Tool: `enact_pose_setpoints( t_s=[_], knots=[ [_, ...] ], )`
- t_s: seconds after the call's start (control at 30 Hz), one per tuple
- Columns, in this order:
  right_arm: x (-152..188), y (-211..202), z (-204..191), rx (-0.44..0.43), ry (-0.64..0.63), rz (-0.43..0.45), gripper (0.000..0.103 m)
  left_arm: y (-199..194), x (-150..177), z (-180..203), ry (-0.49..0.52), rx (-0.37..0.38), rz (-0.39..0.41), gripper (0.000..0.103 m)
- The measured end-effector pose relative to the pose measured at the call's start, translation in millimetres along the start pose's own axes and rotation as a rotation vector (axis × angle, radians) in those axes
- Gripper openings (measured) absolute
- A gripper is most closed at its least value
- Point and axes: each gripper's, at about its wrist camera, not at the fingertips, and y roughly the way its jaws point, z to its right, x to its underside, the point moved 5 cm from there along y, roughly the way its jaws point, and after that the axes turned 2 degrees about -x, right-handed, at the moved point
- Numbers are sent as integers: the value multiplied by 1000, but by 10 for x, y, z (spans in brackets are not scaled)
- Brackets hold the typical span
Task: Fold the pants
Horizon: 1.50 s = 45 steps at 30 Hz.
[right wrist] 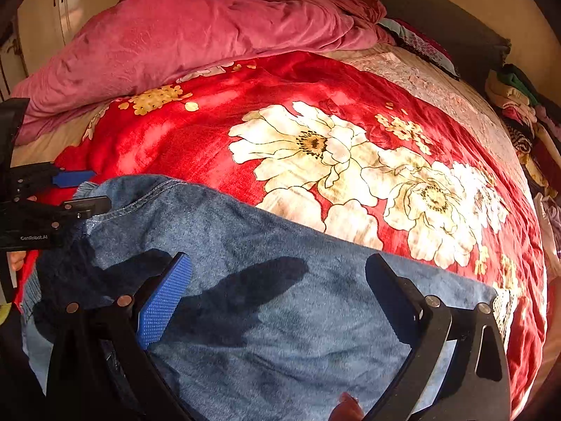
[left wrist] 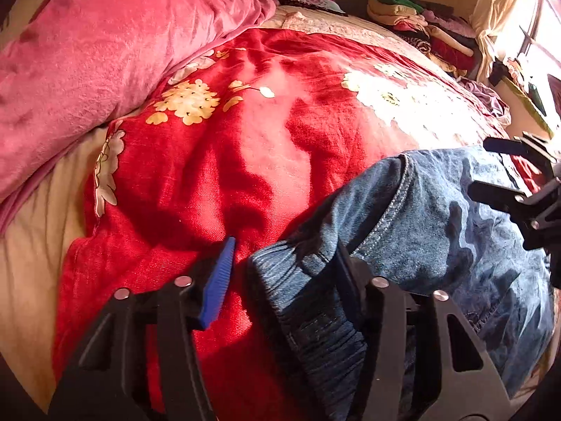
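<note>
Blue denim pants lie on a red flowered blanket on the bed. My left gripper is open, its jaws wide apart around the dark elastic waistband at the pants' end. It also shows at the left of the right wrist view, open by the pants' stitched edge. My right gripper is open just above the flat denim, with its shadow on the cloth. It shows at the right edge of the left wrist view, over the far part of the pants.
A pink quilt is bunched along the far left of the bed. Stacks of folded clothes lie at the far right by a bright window. A dark headboard stands behind. Cream cupboards stand at far left.
</note>
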Motion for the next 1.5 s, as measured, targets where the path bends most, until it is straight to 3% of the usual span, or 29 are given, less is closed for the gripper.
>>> enact_pose_setpoints(
  t_s=[0.07,0.2,0.37,0.4,0.43,0.53,0.63,0.73,0.93,1.13,1.4,1.5],
  knots=[
    [-51,65,-23,4,-28,-8,99,-48,-13,24,15,-16,21,35],
    [-139,173,-101,-30,-70,-36,99,-173,-48,-47,-32,37,55,32],
    [-273,286,-250,13,-177,-60,97,-318,-37,-42,-20,58,96,31],
    [-293,315,-296,13,-200,-72,91,-341,-45,-46,-30,70,102,31],
    [-301,331,-342,17,-221,-82,79,-360,-50,-54,-38,85,108,31],
    [-315,394,-487,29,-265,-115,65,-392,-74,-75,-43,134,119,31],
    [-281,411,-624,12,-271,-132,28,-413,-59,-62,-8,150,111,31],
    [-251,277,-702,42,-270,-83,15,-576,-55,-82,32,156,145,30],
    [-148,-223,-637,40,-198,79,9,-716,-63,21,35,116,205,29],
    [46,-818,-605,-49,-149,213,9,-994,-1,127,5,101,258,29],
    [708,-1415,-881,-113,-89,305,9,-1362,494,413,38,46,260,29],
    [968,-1538,-1002,-132,-75,317,9,-1466,707,470,34,65,256,29]
  ],
)
